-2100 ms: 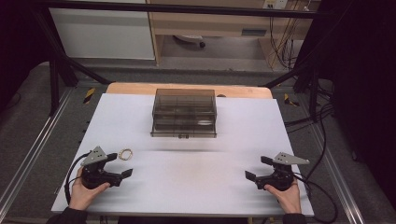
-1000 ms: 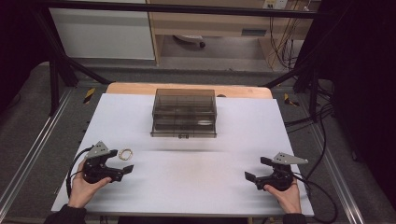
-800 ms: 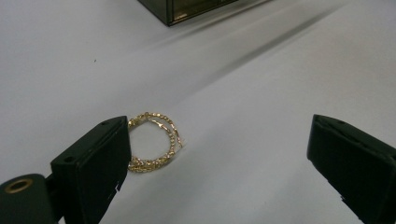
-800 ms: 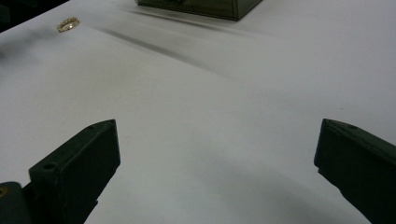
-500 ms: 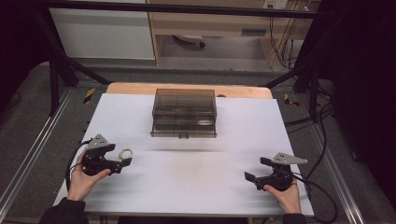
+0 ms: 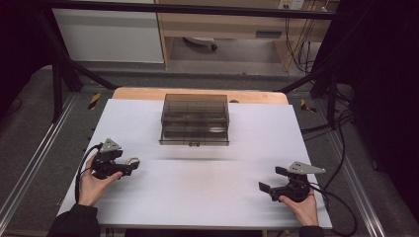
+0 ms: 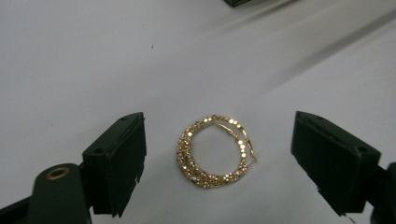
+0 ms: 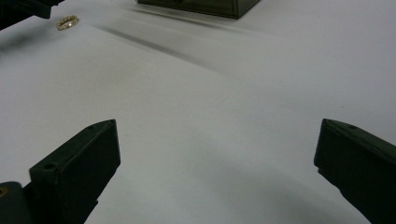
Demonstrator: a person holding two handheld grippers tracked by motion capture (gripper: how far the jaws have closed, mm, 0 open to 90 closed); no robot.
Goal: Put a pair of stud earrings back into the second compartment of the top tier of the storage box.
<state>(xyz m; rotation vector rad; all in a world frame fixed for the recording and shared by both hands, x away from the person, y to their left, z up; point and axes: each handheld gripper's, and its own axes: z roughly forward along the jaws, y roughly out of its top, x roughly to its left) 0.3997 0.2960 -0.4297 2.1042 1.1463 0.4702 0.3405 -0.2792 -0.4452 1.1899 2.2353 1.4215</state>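
Observation:
A gold, stone-set hoop earring (image 7: pixel 215 151) lies flat on the white table, a thin wire hoop resting against it. My left gripper (image 7: pixel 219 156) is around it, one black jaw on each side with clear gaps, touching nothing. Its jaws have just been closing with the hoop between them. In the high view the left gripper (image 6: pixel 129 167) sits at the table's left with the earring (image 6: pixel 132 160) at its tips. My right gripper (image 6: pixel 271 180) rests open at the front right, nothing between its jaws (image 8: pixel 215 158). The earring (image 8: pixel 67 21) also appears far off in the right gripper view.
A smoked, see-through drawer box (image 6: pixel 195 119) stands at the back middle of the white table (image 6: pixel 207 197). A wooden edge (image 6: pixel 148 93) runs behind it. Cables trail from both grippers toward the front corners.
The left hand has moved up the table to the earring, so its jaws now stand around it and are slightly narrower. The right hand has stayed put.

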